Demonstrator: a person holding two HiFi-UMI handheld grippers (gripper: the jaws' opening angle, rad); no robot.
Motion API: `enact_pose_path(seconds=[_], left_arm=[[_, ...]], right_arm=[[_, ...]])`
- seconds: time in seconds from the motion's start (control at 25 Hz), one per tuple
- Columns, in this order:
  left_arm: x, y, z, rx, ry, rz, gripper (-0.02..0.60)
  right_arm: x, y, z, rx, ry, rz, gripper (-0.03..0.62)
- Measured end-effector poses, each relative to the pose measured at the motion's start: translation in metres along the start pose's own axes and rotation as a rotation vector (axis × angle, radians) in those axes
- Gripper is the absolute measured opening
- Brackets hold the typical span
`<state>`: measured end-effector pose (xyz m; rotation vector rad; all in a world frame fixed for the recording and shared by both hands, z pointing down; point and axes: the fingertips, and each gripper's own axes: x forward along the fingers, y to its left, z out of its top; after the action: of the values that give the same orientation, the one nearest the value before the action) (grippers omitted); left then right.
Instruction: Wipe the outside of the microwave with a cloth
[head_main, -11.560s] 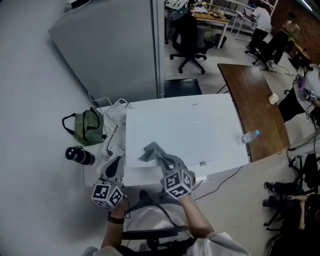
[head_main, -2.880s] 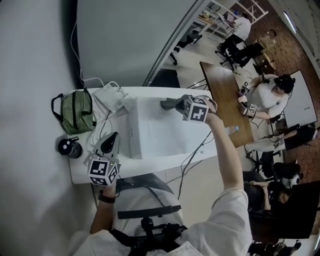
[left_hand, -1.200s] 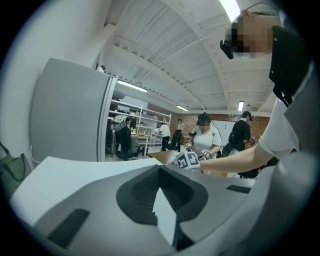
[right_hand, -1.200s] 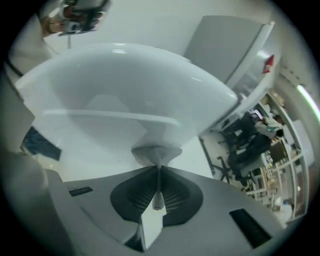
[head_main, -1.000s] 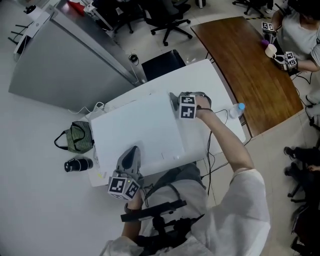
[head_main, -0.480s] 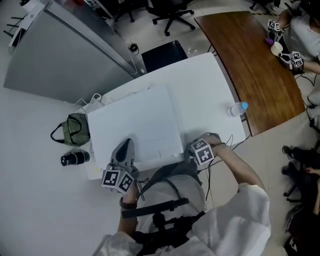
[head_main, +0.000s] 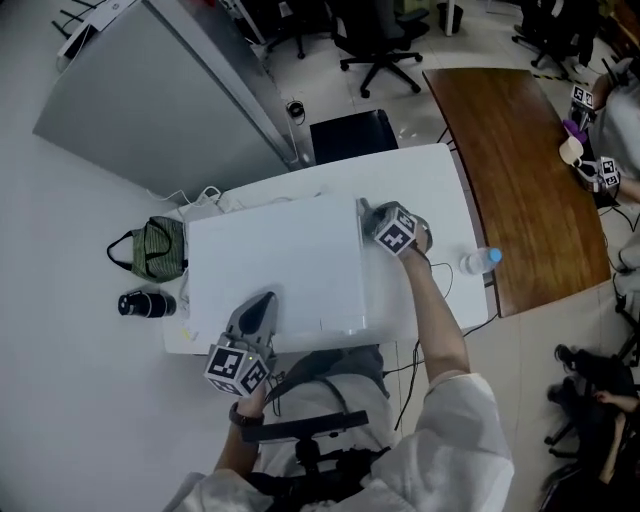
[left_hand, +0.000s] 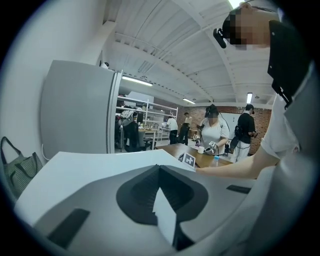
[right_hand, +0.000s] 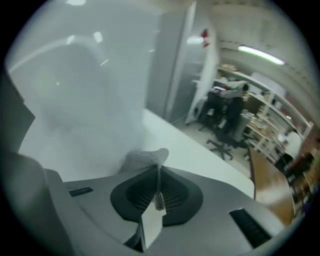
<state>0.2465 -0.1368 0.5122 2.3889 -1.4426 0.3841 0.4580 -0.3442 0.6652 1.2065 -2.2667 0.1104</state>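
White table (head_main: 425, 170) in an open office; wooden desk (head_main: 520, 170) right, grey partition (head_main: 150, 95) far left. Up from the near right corner of the microwave (head_main: 275, 262) half a second ago, now by its far right side: right gripper (head_main: 368, 212), pinching the grey cloth (right_hand: 145, 159) bunched past the tips against the white wall. Left gripper (head_main: 262, 302) closed, empty, over the near edge.

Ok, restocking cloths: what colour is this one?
The cloth is grey; clearest in the right gripper view.
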Motion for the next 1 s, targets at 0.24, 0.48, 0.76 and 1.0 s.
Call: enact_pose_path(seconds=[0.24, 0.48, 0.76, 1.0], left_arm=[[-0.020, 0.023, -0.005, -0.014, -0.027, 0.031, 0.018], [-0.046, 0.039, -0.008, -0.011, -0.075, -0.056, 0.018], [-0.147, 0.095, -0.025, 0.013, -0.121, -0.117, 0.018], [-0.242, 0.172, -0.069, -0.019, -0.160, -0.097, 0.019]], right_arm=[[-0.020, -0.019, 0.050, 0.203, -0.148, -0.162, 0.023], [-0.142, 0.096, 0.141, 0.214, -0.359, -0.146, 0.023], [-0.153, 0.291, 0.184, 0.235, -0.335, -0.024, 0.023], [-0.166, 0.437, 0.207, 0.219, -0.349, -0.065, 0.023]])
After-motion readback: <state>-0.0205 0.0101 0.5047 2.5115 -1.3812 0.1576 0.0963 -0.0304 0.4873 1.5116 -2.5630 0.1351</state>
